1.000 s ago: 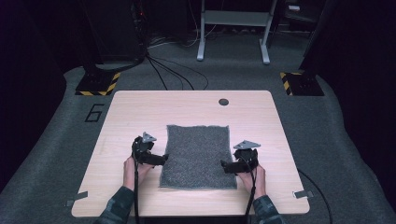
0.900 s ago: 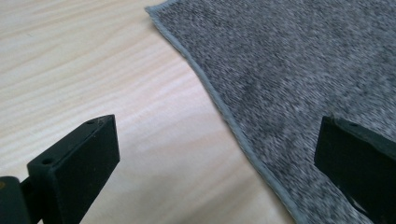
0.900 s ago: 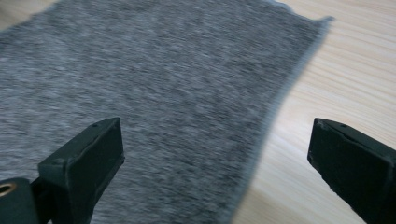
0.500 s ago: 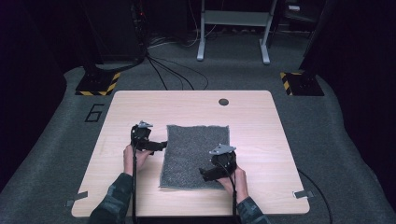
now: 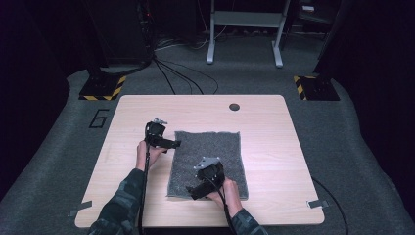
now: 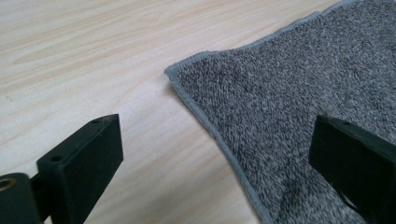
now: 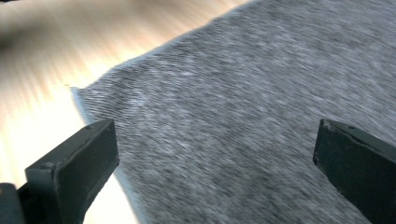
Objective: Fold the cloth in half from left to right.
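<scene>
While both grippers hang over the grey cloth (image 5: 209, 159), neither one grips anything yet. The cloth lies flat on the wooden table (image 5: 274, 147), a bit nearer to the person than to the far edge.

The left gripper (image 5: 172, 143) sits at the cloth's left edge, near the far left corner. In the left gripper view its jaws stand wide apart. One jaw is over bare wood and the other is over the cloth, with the hemmed edge (image 6: 219, 140) running between them. The right gripper (image 5: 195, 192) is low over the near left part of the cloth. Its jaws are wide apart too, and its view is blurry.

My guess is that the person wants to grab the cloth and fold it or lift it. A few things could go wrong. The cloth lies very flat, so a jaw could slide over the top and close on nothing. A jaw could also push the edge along and bunch it up. If one gripper pulls before the other has a good hold, the cloth could drag sideways and end up crooked.

For writing, I can read a big number 6 (image 5: 99, 118) marked on the grey floor to the left of the table. I see no brand or label on the cloth or the grippers.
</scene>
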`<state>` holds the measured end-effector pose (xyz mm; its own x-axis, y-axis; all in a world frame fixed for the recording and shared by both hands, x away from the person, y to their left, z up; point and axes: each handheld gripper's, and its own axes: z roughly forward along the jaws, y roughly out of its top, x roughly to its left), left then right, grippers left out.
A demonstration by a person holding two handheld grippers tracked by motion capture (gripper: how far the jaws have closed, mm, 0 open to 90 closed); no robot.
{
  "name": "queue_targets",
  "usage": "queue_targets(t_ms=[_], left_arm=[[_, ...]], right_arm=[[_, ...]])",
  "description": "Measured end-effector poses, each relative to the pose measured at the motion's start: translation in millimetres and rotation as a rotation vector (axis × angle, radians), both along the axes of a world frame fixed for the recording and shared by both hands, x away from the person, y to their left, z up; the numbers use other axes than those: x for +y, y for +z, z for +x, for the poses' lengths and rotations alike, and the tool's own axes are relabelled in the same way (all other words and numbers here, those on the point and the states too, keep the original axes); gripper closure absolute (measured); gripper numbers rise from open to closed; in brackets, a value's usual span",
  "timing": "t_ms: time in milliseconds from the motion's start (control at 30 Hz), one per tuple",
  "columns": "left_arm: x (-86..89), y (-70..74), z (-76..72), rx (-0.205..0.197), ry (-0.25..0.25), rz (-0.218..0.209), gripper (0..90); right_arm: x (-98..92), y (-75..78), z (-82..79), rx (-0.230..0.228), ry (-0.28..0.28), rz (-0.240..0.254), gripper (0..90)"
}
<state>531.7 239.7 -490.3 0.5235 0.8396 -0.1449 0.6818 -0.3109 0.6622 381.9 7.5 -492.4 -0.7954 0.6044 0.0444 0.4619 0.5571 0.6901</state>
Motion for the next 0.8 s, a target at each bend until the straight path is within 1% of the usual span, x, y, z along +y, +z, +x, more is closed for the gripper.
queue_targets(t_ms=[33, 67, 100, 133, 167, 200, 233, 267, 300, 333, 367, 400, 433, 467, 500, 533, 567, 600, 633, 667, 700, 733, 767, 800], left_arm=[[-0.5, 0.1, 2.1, 0.001, 0.006, -0.004, 4.1], [-0.5, 0.0, 4.2, -0.011, 0.011, -0.009, 5.5], [-0.5, -0.2, 6.4, -0.014, 0.003, 0.001, 7.6], [-1.6, -1.8, 9.0, -0.009, 0.002, -0.004, 8.5], [-2.3, -2.7, 10.7, -0.003, 0.001, 0.001, 10.0], [-3.4, -4.3, 12.7, -0.006, -0.001, 0.007, 10.9], [-4.5, -5.0, 14.2, -0.003, 0.000, 0.006, 11.2], [-5.4, -6.2, 16.1, -0.010, -0.002, 0.004, 13.3], [-5.6, -6.2, 17.9, -0.010, -0.003, 0.008, 13.8], [-5.7, -6.7, 20.2, -0.007, -0.003, 0.006, 14.3], [-6.4, -7.4, 21.8, -0.015, 0.005, 0.005, 15.0], [-6.6, -7.9, 23.3, -0.020, -0.001, 0.017, 16.9], [-7.4, -9.1, 24.8, -0.024, -0.004, 0.027, 18.6], [-8.0, -10.9, 26.8, -0.020, -0.009, 0.031, 20.3], [-8.2, -11.6, 27.7, -0.019, -0.008, 0.037, 22.6], [-7.8, -12.2, 28.8, -0.030, -0.004, 0.041, 24.7], [-7.8, -12.8, 29.5, -0.035, 0.001, 0.038, 26.0], [-7.5, -13.0, 30.3, -0.037, -0.003, 0.040, 28.2], [-7.5, -13.1, 31.2, -0.036, -0.003, 0.049, 30.1], [-7.3, -13.2, 32.4, -0.043, -0.012, 0.056, 31.3], [-8.1, -13.6, 33.0, -0.049, -0.009, 0.055, 32.9], [-8.5, -13.4, 33.7, -0.050, -0.008, 0.061, 33.3], [-8.8, -13.3, 34.8, -0.051, -0.013, 0.057, 33.9], [-9.2, -13.2, 35.9, -0.050, -0.012, 0.058, 35.1]], right_arm=[[2.5, 0.1, -1.2, 0.000, 0.008, 0.010, 0.0], [6.6, 0.4, -2.7, 0.000, 0.018, 0.011, 0.0], [10.8, -0.3, -3.8, -0.014, 0.033, 0.012, 0.0], [14.6, 0.2, -5.2, -0.013, 0.037, 0.014, 0.3], [19.1, 0.4, -6.2, -0.010, 0.058, 0.015, 0.6], [21.9, 0.5, -7.4, -0.005, 0.064, 0.012, 1.6], [25.5, 0.6, -9.1, -0.011, 0.071, 0.013, 2.9], [28.6, 0.5, -10.5, -0.009, 0.087, 0.018, 4.5], [32.0, 0.1, -11.9, -0.018, 0.100, 0.020, 7.0], [35.4, -0.2, -13.6, -0.018, 0.107, 0.023, 10.0], [38.4, -0.8, -14.6, -0.019, 0.119, 0.032, 14.6], [42.4, -1.7, -16.1, -0.018, 0.123, 0.032, 17.1], [46.2, -1.9, -16.6, -0.006, 0.138, 0.027, 19.2], [50.3, -2.4, -17.5, -0.007, 0.150, 0.029, 21.7], [55.5, -3.3, -18.7, -0.004, 0.165, 0.020, 24.8], [59.1, -4.3, -19.4, -0.012, 0.163, 0.013, 26.8], [62.9, -5.2, -19.7, 0.000, 0.182, 0.007, 29.3], [67.7, -7.9, -20.9, 0.001, 0.182, 0.014, 34.1], [71.8, -9.5, -21.5, 0.009, 0.188, -0.006, 36.2], [75.8, -11.9, -22.4, 0.009, 0.187, -0.010, 39.4], [78.6, -13.9, -21.8, 0.008, 0.204, -0.024, 42.3], [81.2, -15.8, -22.1, 0.015, 0.212, -0.036, 44.2], [83.2, -18.0, -22.5, 0.010, 0.210, -0.041, 44.7], [84.3, -18.5, -23.0, 0.021, 0.210, -0.052, 46.3]])
